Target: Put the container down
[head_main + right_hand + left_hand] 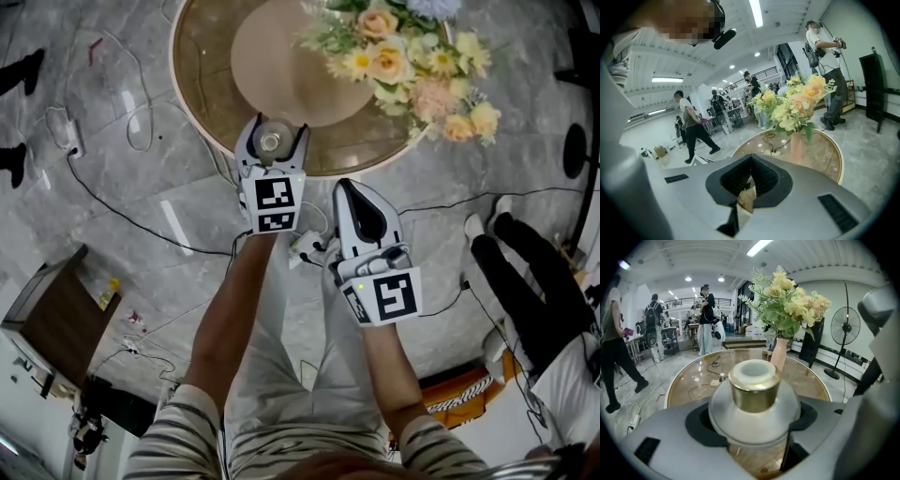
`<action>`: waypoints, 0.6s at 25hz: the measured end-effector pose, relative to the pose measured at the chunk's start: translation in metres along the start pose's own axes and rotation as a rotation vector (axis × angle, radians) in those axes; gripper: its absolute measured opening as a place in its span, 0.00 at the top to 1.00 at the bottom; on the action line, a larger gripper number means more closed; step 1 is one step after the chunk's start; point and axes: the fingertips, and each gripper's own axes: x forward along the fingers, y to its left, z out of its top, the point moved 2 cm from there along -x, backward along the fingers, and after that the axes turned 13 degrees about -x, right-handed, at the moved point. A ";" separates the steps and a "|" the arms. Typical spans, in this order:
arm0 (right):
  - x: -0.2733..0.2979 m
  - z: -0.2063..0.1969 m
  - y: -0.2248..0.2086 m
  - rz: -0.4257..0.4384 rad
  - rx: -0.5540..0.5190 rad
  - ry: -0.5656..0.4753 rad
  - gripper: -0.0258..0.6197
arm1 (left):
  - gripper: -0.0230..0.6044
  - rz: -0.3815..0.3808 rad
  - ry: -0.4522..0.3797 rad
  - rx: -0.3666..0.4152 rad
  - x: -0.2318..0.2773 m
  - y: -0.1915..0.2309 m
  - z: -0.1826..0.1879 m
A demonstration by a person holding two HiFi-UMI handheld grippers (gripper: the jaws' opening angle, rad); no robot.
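One container [270,142] in play: a round frosted jar with a gold collar and a white top. We cannot see through its walls, so its contents are unknown. It sits between the jaws of the left gripper [276,129], at the near edge of the table [199,112]. We cannot tell whether its base touches the glass.

The left gripper's jaws stand wide apart. The dark pads press the jar's belly on both sides, a firm grasp, and the jar is upright.

The right gripper [351,187] is clenched, with the jaws together and nothing between them. It hangs off the table, nearer the person and right of the left gripper.

Around:
- The table is round, with a brown glass top and a pale disc [281,66] in the middle.
- A vase [779,355] of yellow and peach flowers [412,56] stands on the table's far side, well apart from the jar.
- A cable [712,365] lies on the glass beyond the jar.
- A fan [845,326] stands off to the right, on the floor.
- Several people stand in the room behind.
- Loose cables [122,206] run over the floor.
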 end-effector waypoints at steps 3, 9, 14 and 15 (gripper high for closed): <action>0.002 -0.002 -0.003 -0.004 0.001 0.001 0.95 | 0.43 0.004 0.010 0.009 0.006 0.001 -0.004; 0.003 -0.006 -0.001 0.005 -0.001 0.009 0.95 | 0.43 0.001 0.023 0.031 0.015 -0.002 -0.012; 0.001 -0.011 -0.001 0.004 0.005 0.016 0.95 | 0.43 0.006 0.028 0.060 0.020 -0.002 -0.015; 0.001 -0.011 -0.001 0.004 0.004 0.016 0.95 | 0.43 0.008 0.030 0.063 0.021 -0.002 -0.016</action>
